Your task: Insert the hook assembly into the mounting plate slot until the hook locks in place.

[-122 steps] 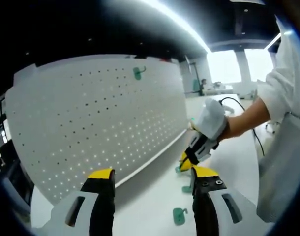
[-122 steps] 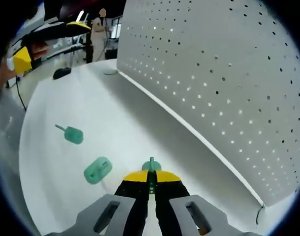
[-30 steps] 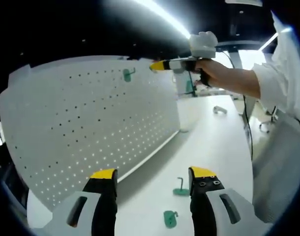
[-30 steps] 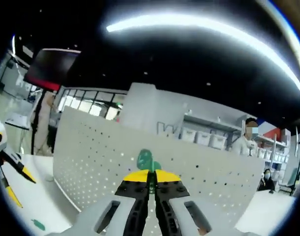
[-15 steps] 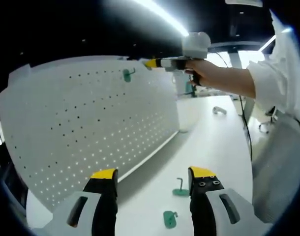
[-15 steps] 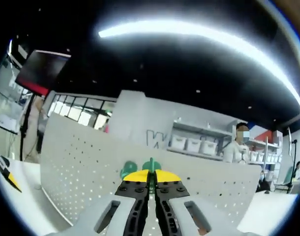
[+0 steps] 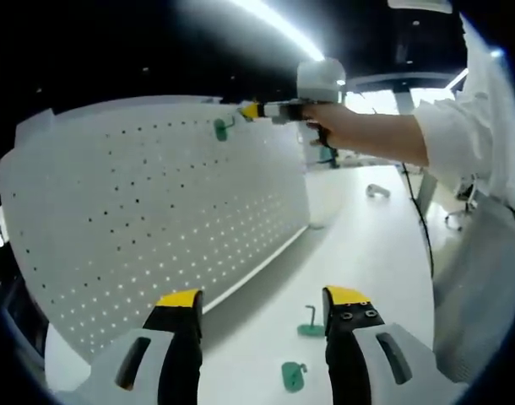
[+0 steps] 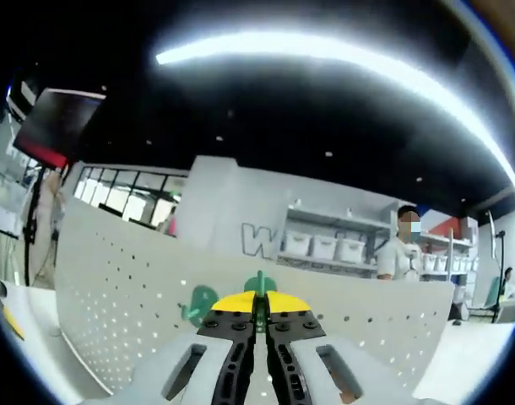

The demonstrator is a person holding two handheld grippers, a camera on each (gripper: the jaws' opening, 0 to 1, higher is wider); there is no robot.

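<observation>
My right tongs (image 8: 259, 319) grip a small green plastic hook (image 8: 259, 283) near the white perforated metal pegboard's (image 7: 156, 219) top edge; my left tongs (image 7: 262, 314) stand open above the counter (image 7: 367, 253).

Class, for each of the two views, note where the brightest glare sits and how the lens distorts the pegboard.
Left gripper view: a ceiling light strip blows out into a white streak at the top, the windows are overexposed, and the pegboard bulges outward. Right gripper view: a light strip arcs overhead with a glare halo, and the pegboard top edge bows; the right gripper stays sharp.
</observation>
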